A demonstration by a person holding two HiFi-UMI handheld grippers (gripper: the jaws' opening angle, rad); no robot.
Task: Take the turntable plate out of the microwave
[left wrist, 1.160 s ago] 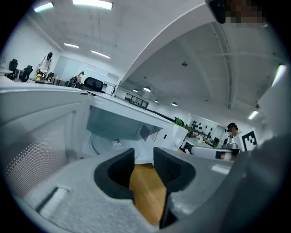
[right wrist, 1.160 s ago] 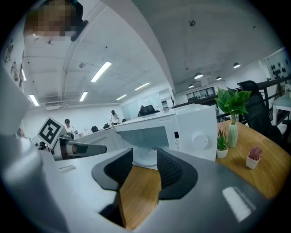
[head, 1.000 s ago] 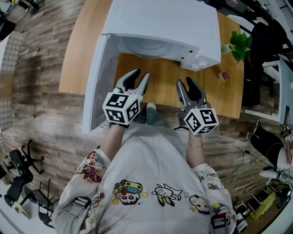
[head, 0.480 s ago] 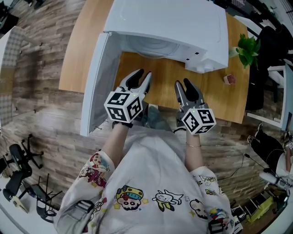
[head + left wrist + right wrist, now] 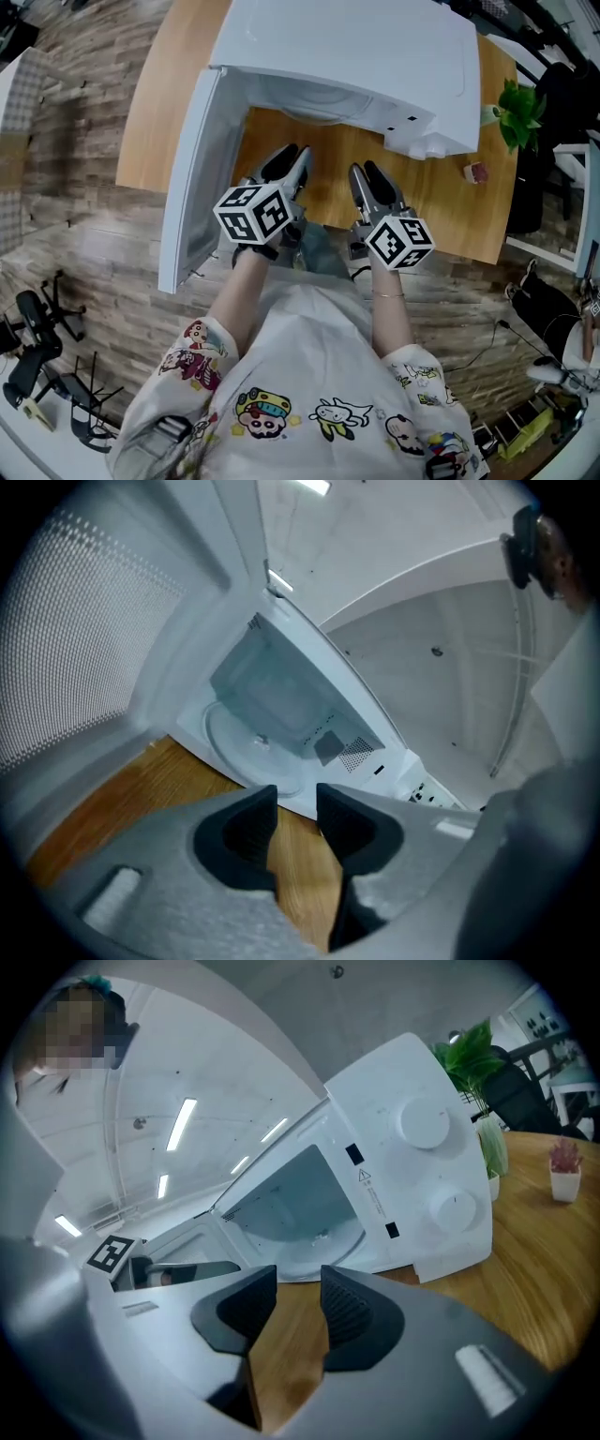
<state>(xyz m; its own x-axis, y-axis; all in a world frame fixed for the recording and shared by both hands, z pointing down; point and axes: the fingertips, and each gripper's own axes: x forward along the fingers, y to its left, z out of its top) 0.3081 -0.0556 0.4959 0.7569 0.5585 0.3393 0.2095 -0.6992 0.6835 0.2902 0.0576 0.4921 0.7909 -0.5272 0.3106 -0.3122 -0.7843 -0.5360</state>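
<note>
As both tilt toward the microwave (image 5: 356,56), left gripper (image 5: 297,801) agape, right gripper (image 5: 299,1281) just narrowing, both empty

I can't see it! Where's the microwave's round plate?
In the left gripper view, the turntable plate lies on the floor inside the open microwave, right of its door.

Bright even indoor light, ceiling strip lights glaring, strong fisheye bending, dark vignetted corners, soft shadows

No legible text; likely warning label (image 5: 367,1191) on microwave (image 5: 417,1171) panel, print too small.
</note>
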